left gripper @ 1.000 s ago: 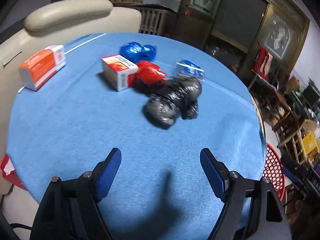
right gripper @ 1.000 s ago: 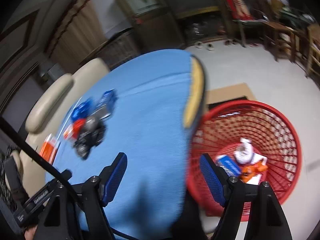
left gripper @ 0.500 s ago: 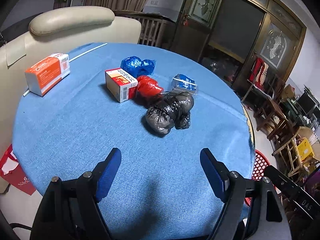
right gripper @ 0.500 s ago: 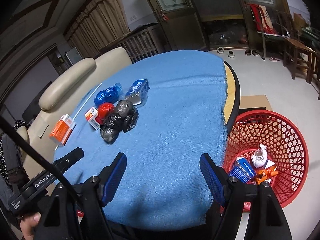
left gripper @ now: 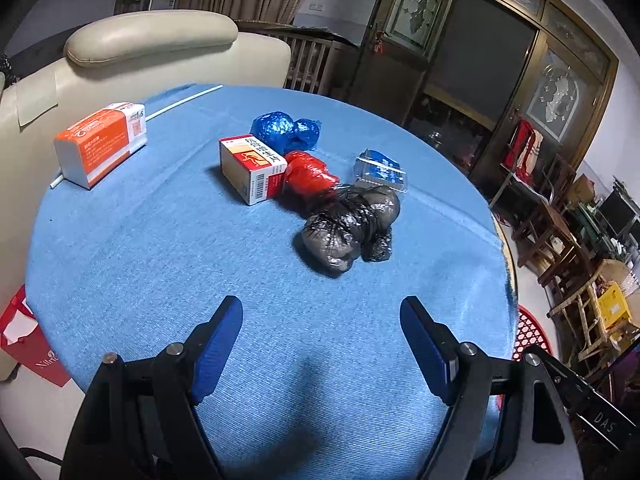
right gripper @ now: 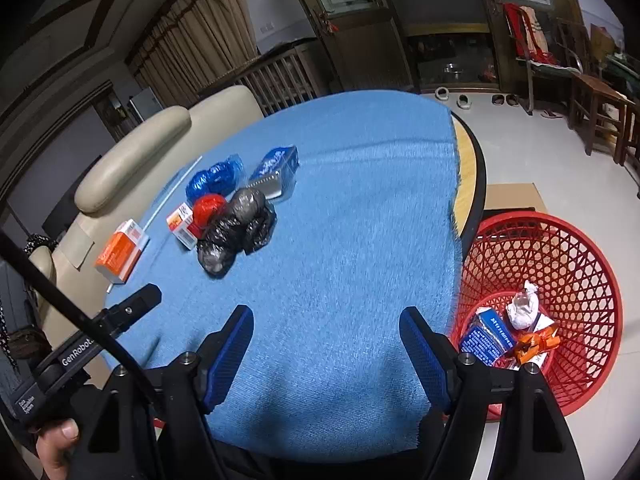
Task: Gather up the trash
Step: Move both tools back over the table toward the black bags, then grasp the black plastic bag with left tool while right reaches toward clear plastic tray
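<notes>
Both claws, left (left gripper: 321,344) and right (right gripper: 326,354), spread empty | black bag bundle (left gripper: 349,224) nearest | risk: slippery plastic slips, missing red basket (right gripper: 576,264)

A broad band of bare blue woven tablecloth (left gripper: 168,248) lies open between the spread, empty blue-padded left gripper (left gripper: 321,344) and the clutter at the round table's middle. Nearest in the way is a knotted black plastic bag bundle (left gripper: 348,224); behind it, touching or just beside one another, sit a crumpled red plastic bag (left gripper: 310,176), a small white-and-red cardboard box (left gripper: 253,168), a crumpled blue plastic bag (left gripper: 286,130) and a clear-wrapped blue packet (left gripper: 380,170). An orange-and-white carton (left gripper: 102,142) stands well apart near the far left edge. The spread right gripper (right gripper: 326,350) faces open cloth too; the red plastic lattice basket (right gripper: 576,256) sits on the floor just beside the table's right edge.
</notes>
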